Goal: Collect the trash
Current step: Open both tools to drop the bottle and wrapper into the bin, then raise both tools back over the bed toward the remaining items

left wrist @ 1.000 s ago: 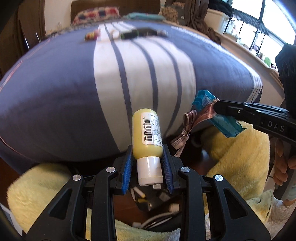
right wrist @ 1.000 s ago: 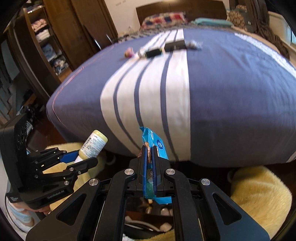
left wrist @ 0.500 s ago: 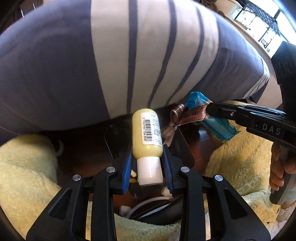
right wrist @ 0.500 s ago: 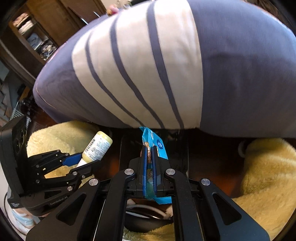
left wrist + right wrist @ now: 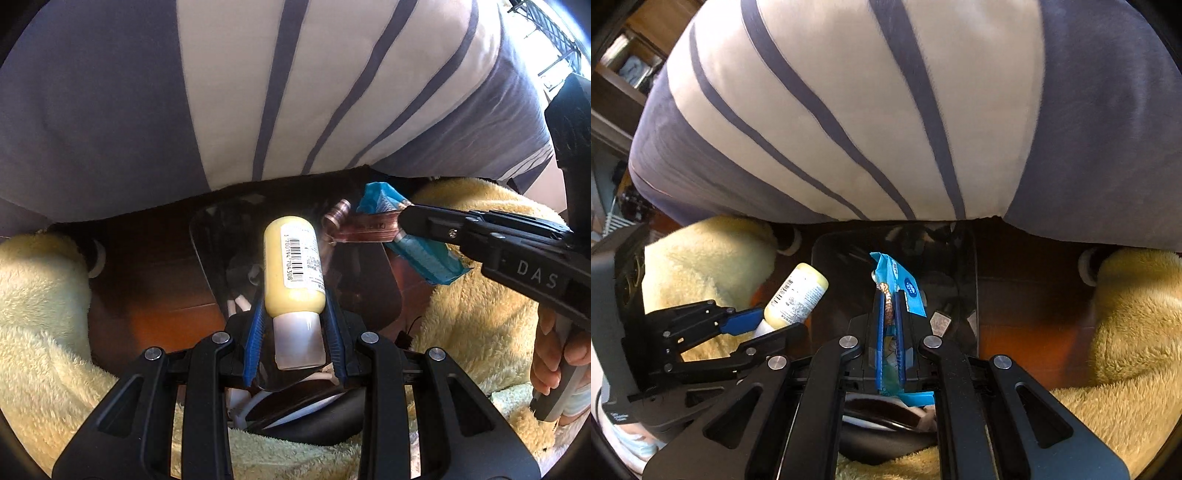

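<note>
My left gripper [image 5: 295,317] is shut on a small yellow bottle [image 5: 291,266] with a white cap and a barcode label; it also shows in the right wrist view [image 5: 796,295]. My right gripper [image 5: 890,306] is shut on a blue snack wrapper [image 5: 897,284] together with a brown ribbon [image 5: 354,227]. Both hold their items above a dark bin [image 5: 221,258] with a clear lid on the floor at the foot of the bed. The wrapper also shows in the left wrist view [image 5: 424,254].
A bed with a blue and white striped cover [image 5: 258,92] overhangs behind the bin. Fluffy yellow rugs [image 5: 40,295] lie on both sides on the wooden floor [image 5: 1027,295]. White scraps and a cable [image 5: 240,306] lie inside the bin.
Both grippers have tilted down from the bed top toward the floor and moved closer over the bin. Each still holds its item.
</note>
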Demonstrator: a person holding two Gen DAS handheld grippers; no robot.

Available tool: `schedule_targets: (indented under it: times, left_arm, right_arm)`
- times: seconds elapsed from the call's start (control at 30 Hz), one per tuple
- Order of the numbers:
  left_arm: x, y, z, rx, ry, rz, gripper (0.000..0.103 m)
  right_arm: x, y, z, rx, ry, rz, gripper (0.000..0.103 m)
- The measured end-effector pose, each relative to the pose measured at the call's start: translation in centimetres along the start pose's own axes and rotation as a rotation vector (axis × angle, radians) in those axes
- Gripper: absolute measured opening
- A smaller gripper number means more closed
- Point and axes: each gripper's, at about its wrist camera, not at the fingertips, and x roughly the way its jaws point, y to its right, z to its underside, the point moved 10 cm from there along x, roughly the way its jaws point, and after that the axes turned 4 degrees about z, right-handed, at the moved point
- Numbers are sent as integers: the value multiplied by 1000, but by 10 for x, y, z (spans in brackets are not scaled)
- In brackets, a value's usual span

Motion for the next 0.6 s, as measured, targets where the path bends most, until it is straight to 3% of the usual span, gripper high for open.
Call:
schedule_targets:
  times: [0.17,0.23,0.27,0.3,0.37,0.47,0.53,0.6]
  left_arm:
    - [3,3,1,5,-20,1,29]
    - [2,2,0,3,-17,-2,39]
    - [2,0,-1,2,-12,-5,42]
    - [0,0,-2,1,-5,-11,47]
    - [-4,-1,-3,1,8,-19,51]
    - [-11,-3,-6,-3,29,-35,64]
    - [-21,-2,-9,4,55,-53,75]
    - [-32,-1,-12,12,84,-61,82]
  right_arm:
    - [3,-2,-3,7,-23,-6,11]
    - [2,1,-4,19,-23,-7,23]
    - [1,2,-5,24,-20,-9,41]
    - [0,1,-6,28,-14,-10,48]
    - [-4,1,-8,34,-4,-12,48]
    - [-15,5,-12,43,29,-10,48]
    - [-22,14,-14,49,59,6,60]
    - [-35,21,-19,51,102,40,79]
